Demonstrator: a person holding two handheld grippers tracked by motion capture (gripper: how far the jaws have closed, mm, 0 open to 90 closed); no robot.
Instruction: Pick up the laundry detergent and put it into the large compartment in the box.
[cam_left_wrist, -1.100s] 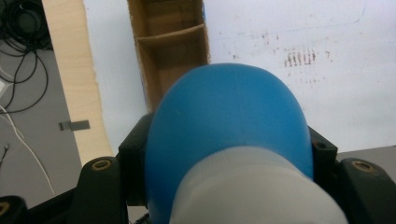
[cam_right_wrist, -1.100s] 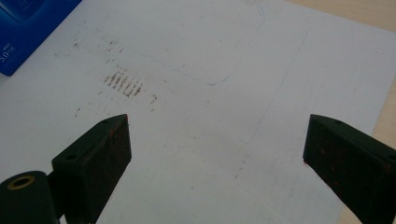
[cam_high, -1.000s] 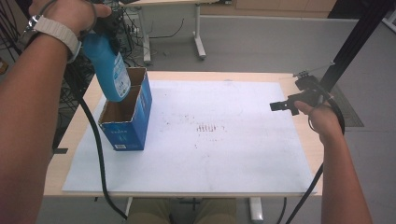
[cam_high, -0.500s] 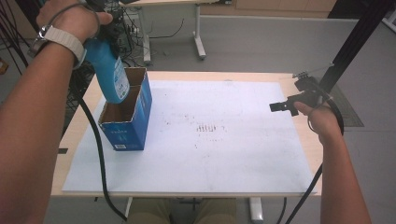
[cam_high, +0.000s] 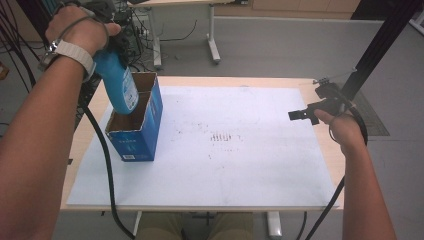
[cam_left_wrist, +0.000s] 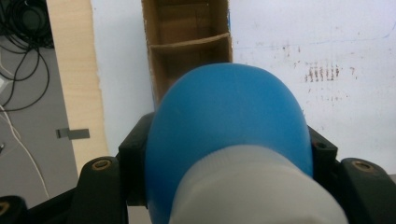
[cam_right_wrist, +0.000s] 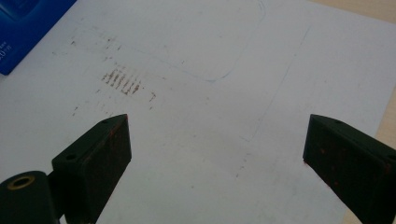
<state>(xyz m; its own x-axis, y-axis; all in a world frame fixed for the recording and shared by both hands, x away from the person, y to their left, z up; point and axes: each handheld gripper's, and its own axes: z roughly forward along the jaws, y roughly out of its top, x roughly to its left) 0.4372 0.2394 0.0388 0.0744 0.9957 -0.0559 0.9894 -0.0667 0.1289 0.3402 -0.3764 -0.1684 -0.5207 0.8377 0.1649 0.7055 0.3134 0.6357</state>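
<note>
Two tongs differ: left gripper (cam_high: 112, 55) clamps the bottle (cam_high: 119, 85), tilted base-down just above the box (cam_high: 134, 131), right gripper (cam_right_wrist: 217, 154) gaping, well apart.

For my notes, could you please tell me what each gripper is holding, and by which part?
The left gripper clamps the blue bottle just below its white cap, over the box. The right gripper is open and holds nothing.

**My arms and my two black tools**

I wear a pale ribbed watch strap (cam_high: 75, 52) just behind my left hand-held gripper (cam_left_wrist: 229, 154). Both arms are bare of sleeves. My right hand-held gripper (cam_right_wrist: 217, 149) has blocky black jaws, brass-ringed screw holes, reddish specks. Black cables trail from each.
</note>
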